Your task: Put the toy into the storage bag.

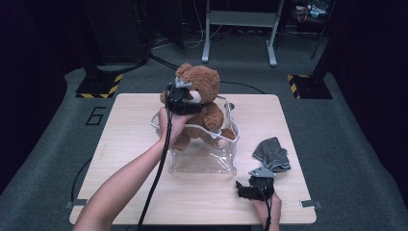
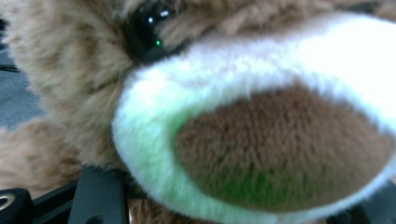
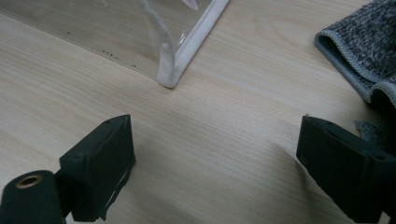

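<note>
Plush bear: we saw it centre frame, sitting in the clear bag.
Feel: soft, light, we judged; best gripped at the head.
Left gripper: at its muzzle; grip unclear.
Right gripper: jaws apart, empty.

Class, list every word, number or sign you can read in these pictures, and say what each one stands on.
"6": painted in black on the grey floor, left of the table.
Yellow-and-black hazard stripes, no words: on two dark floor plates behind the table.
Nothing readable on the bear, bag or cloth.
</note>
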Motion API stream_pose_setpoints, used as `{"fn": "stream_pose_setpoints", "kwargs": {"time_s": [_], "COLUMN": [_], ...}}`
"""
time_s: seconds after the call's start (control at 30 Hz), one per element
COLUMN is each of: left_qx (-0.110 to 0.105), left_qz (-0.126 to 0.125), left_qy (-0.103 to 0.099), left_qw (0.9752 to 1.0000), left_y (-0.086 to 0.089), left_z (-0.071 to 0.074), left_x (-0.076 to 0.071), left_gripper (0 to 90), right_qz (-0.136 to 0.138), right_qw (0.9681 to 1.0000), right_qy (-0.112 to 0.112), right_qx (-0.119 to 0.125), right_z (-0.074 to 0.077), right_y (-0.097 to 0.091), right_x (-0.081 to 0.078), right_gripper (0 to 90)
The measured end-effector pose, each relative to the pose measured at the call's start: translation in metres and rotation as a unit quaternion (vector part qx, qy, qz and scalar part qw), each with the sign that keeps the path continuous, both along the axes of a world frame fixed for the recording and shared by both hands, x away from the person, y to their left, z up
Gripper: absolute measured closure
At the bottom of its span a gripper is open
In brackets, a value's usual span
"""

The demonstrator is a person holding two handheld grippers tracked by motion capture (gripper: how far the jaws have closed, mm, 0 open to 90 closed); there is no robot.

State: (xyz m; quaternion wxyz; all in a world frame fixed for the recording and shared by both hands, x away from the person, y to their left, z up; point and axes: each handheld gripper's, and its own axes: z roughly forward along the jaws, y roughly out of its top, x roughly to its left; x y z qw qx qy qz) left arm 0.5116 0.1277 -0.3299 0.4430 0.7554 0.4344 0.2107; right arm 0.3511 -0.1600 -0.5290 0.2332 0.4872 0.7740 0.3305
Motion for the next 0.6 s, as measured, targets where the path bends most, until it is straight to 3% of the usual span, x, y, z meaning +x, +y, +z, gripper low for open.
{"fn": "stream_pose_setpoints", "kwargs": {"time_s": [0.17,0.33,0.37,0.4,0.6], "left_qx": [-0.006,0.012,0.027,0.029,0.023], "left_qz": [-0.011,-0.031,-0.037,-0.039,-0.048], "left_qy": [0.027,0.056,0.061,0.067,0.08], "left_qw": [0.9996,0.9979,0.9971,0.9966,0.9953], "left_y": [-0.002,-0.004,-0.003,-0.001,0.01], "left_z": [-0.01,-0.02,-0.021,-0.024,-0.029], "left_x": [-0.003,-0.006,-0.007,-0.008,-0.014], "left_gripper": [36.6,31.2,30.2,28.8,18.7], "right_qz": [-0.001,-0.001,0.001,0.001,-0.003], "right_qw": [1.0,1.0,1.0,1.0,1.0], "right_qy": [0.0,0.002,0.002,0.001,-0.001], "right_qx": [0.0,0.003,0.002,0.002,0.005], "right_z": [0.0,0.0,0.0,0.0,-0.001], "right_y": [0.0,0.0,0.0,0.0,0.001], "right_x": [0.0,0.0,0.0,0.0,0.0], "right_gripper": [10.4,10.4,10.4,10.4,10.4]}}
